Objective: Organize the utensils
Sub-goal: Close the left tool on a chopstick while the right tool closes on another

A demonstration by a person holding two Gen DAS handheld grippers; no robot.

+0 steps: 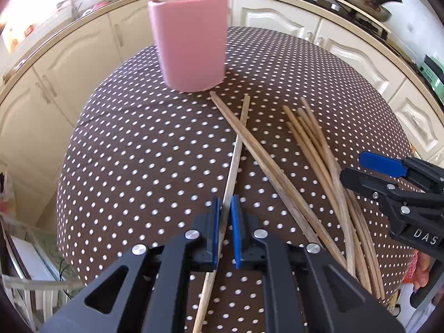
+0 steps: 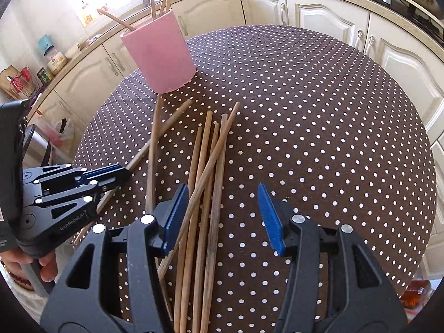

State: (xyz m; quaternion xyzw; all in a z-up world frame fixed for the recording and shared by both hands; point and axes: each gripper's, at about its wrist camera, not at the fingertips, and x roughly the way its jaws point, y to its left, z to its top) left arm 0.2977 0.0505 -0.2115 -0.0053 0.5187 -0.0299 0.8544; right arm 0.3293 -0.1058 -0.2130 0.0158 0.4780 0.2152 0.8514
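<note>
A pink holder (image 1: 188,44) with several wooden chopsticks in it stands at the far side of the table; it also shows in the right wrist view (image 2: 159,52). My left gripper (image 1: 226,202) is shut on one chopstick (image 1: 236,155), also seen from the right wrist (image 2: 158,136). Several loose chopsticks (image 1: 327,177) lie on the dotted cloth to its right. My right gripper (image 2: 222,194) is open above that pile (image 2: 205,183), not touching it. It shows at the right edge of the left wrist view (image 1: 360,166).
The round table has a brown white-dotted cloth (image 2: 319,138). Cream kitchen cabinets (image 2: 333,19) curve behind it. A stove with a pan (image 1: 366,2) is at the back right. Jars and utensils (image 2: 52,58) stand on the counter at left.
</note>
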